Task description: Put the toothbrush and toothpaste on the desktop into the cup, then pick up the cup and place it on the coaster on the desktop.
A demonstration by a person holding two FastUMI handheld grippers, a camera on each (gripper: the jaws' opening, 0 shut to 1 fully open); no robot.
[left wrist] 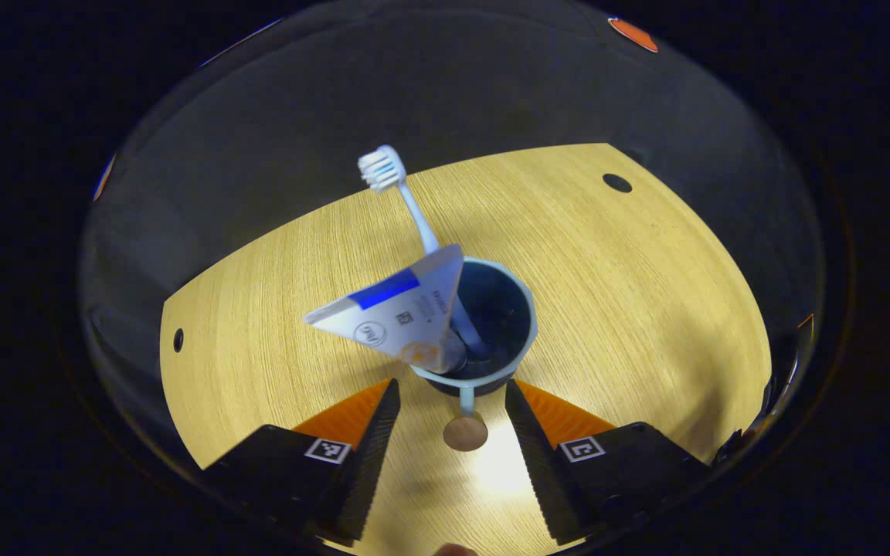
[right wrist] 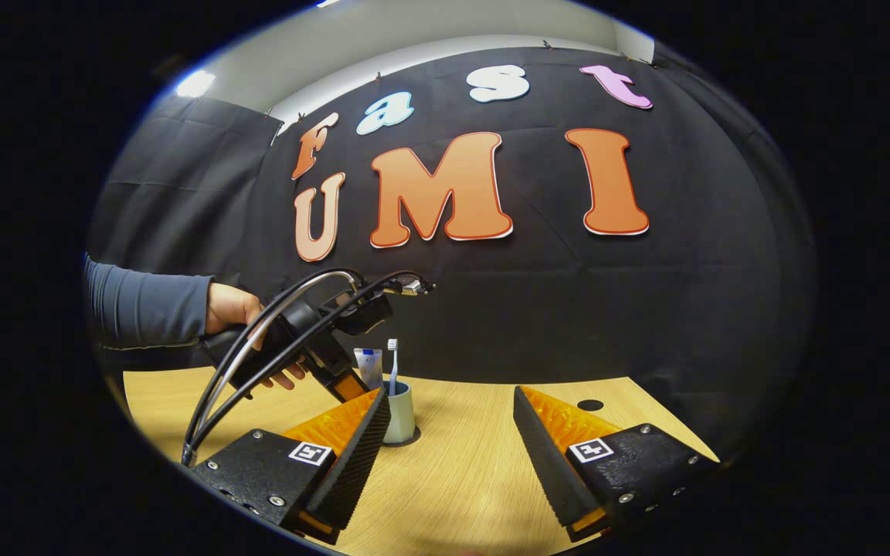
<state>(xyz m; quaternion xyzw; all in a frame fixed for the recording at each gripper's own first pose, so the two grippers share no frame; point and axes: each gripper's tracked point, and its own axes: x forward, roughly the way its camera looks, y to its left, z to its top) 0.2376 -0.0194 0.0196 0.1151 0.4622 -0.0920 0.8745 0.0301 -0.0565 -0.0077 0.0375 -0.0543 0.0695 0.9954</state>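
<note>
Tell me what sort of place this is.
Probably a staged recording booth, not a bathroom: a black cloth wall behind a light wood-grain desktop, where a pale blue cup holds a white toothbrush.

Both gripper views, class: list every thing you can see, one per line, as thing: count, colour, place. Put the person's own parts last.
Cup: one, pale blue, standing on a dark coaster on the desktop.
Toothbrush: one, white, upright in the cup.
Toothpaste: one, white with blue, leaning in the cup.
Coaster: one, dark, under the cup.
Desktop: one, light wood, with small dark holes.
Left gripper: one, open, beside the cup.
Right gripper: one, open, off to the side.
Hand: one, holding the left gripper.
Sleeve: one, grey-blue.
</note>
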